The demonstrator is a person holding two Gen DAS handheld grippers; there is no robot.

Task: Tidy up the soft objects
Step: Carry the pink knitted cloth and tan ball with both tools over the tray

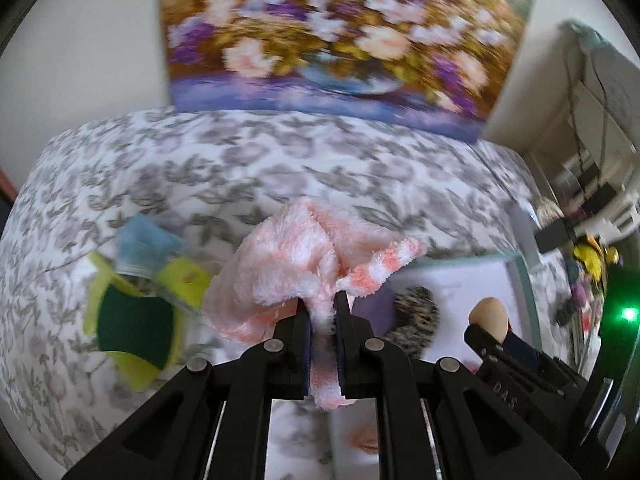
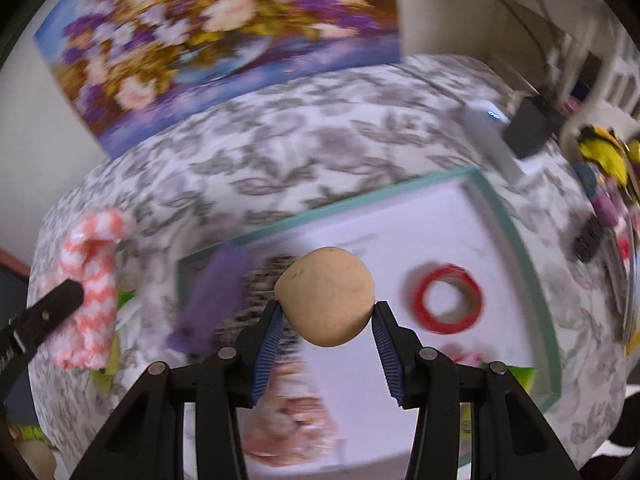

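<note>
A bed covered in a white quilt with grey leaf print [image 1: 248,168] fills both views, a large floral painting [image 1: 340,36] leaning behind it and a shallow white tray with a teal rim [image 2: 516,240] lying on top. The left gripper [image 1: 323,312], raised over the quilt, is clamped on a fluffy pink-and-white striped cloth [image 1: 296,256]. The right gripper [image 2: 326,316], above the tray, squeezes a tan egg-shaped soft ball [image 2: 326,300] beside a red tape ring [image 2: 450,300].

Floral painting [image 1: 340,36] on white wall [image 1: 80,60]

"DAS" on right tool [image 1: 489,320] arm
</note>
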